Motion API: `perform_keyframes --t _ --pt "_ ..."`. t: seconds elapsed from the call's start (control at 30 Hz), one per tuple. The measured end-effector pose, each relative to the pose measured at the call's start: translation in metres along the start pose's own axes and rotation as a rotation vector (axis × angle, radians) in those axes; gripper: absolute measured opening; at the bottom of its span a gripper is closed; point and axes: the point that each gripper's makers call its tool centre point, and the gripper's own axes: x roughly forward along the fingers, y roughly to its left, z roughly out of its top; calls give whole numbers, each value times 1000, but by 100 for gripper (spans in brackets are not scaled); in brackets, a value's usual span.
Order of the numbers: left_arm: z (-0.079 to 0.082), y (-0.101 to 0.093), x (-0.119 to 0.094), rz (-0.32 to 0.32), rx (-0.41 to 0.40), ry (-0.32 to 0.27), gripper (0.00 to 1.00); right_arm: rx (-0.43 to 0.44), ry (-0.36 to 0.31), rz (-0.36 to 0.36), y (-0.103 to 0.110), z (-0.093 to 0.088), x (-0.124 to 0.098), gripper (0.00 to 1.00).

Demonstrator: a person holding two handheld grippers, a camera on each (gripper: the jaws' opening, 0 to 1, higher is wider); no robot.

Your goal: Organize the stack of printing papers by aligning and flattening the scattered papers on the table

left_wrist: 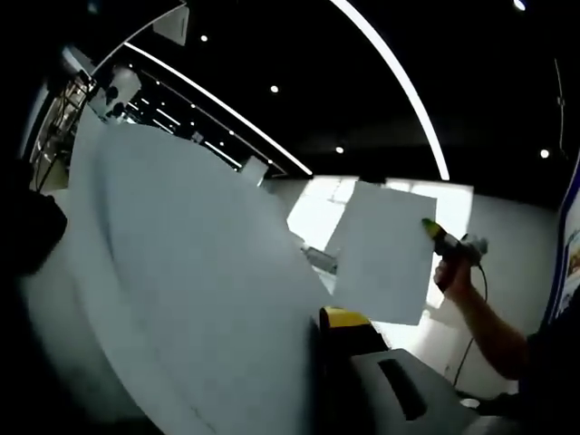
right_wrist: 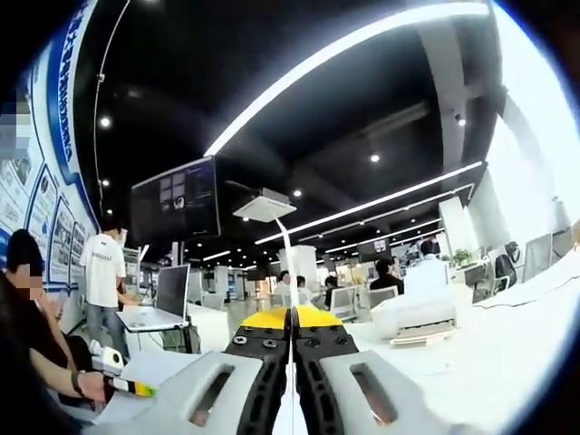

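Both tongs clenched on paper, right tongs (right_wrist: 292, 313) pinch one sheet (left_wrist: 385, 249) edge-on, left tongs (left_wrist: 319, 317) another; a loose pinch risks a slip.

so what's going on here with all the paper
A person is handling white printing paper with two handheld grippers, both raised off the table. In the left gripper view, a large white sheet fills the foreground at the left gripper, and the right gripper holds up another white sheet by its edge. In the right gripper view, that gripper is shut on the thin paper edge. No stack is squared yet.
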Motion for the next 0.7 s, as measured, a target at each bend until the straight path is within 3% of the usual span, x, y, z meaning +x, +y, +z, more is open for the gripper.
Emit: perform_keyframes --t 0.7 --pt "1 2 -1 7 -1 -3 14 -39 -63 86 44 33 2 0"
